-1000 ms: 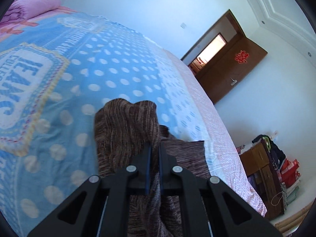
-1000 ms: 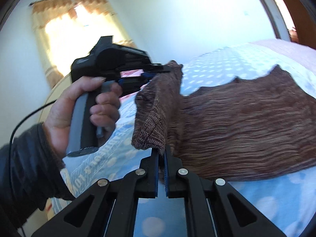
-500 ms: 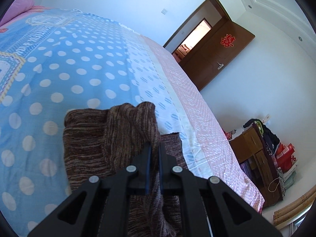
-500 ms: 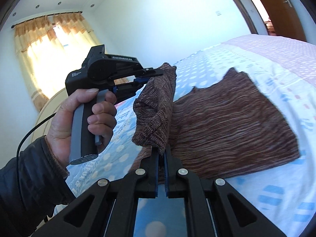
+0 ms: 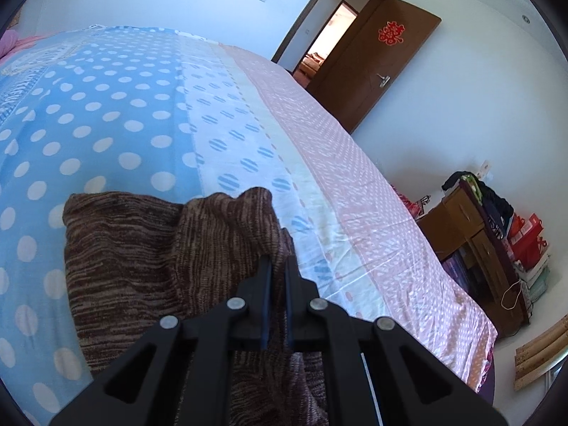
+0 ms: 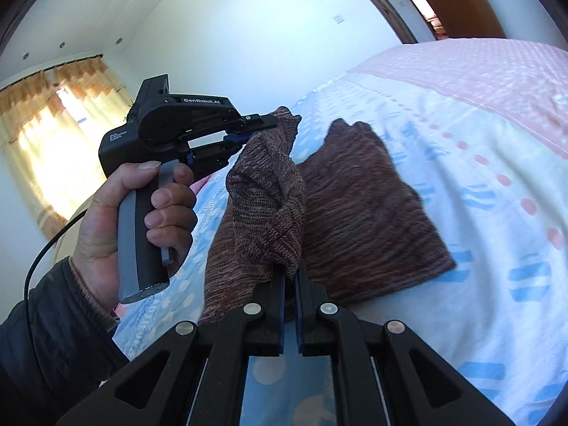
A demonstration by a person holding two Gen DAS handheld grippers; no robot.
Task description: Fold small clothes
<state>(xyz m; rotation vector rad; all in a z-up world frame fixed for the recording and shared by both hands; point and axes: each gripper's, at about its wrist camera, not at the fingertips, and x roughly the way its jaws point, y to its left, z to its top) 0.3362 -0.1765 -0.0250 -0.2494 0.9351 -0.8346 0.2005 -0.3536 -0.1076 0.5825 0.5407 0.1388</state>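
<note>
A brown knit garment [image 5: 142,248] lies on the bed, partly folded over itself; it also shows in the right wrist view [image 6: 358,213]. My left gripper [image 5: 278,266] is shut on one lifted edge of it. In the right wrist view the left gripper [image 6: 262,126] shows at upper left, held in a hand, pinching the raised corner. My right gripper [image 6: 290,277] is shut on the near end of the same lifted edge. The fabric hangs in a raised fold [image 6: 269,195] between the two grippers, above the flat part.
The bed has a blue polka-dot cover [image 5: 106,113] with a pink band [image 5: 355,184] along its edge. A wooden door [image 5: 376,64] stands open beyond. A wooden cabinet [image 5: 472,248] piled with clothes and bags stands by the wall. A curtained window [image 6: 42,135] is at left.
Both grippers have carried the lifted edge across the bed toward the pink side, laying more of the garment over itself. Both stay shut on the fabric.
</note>
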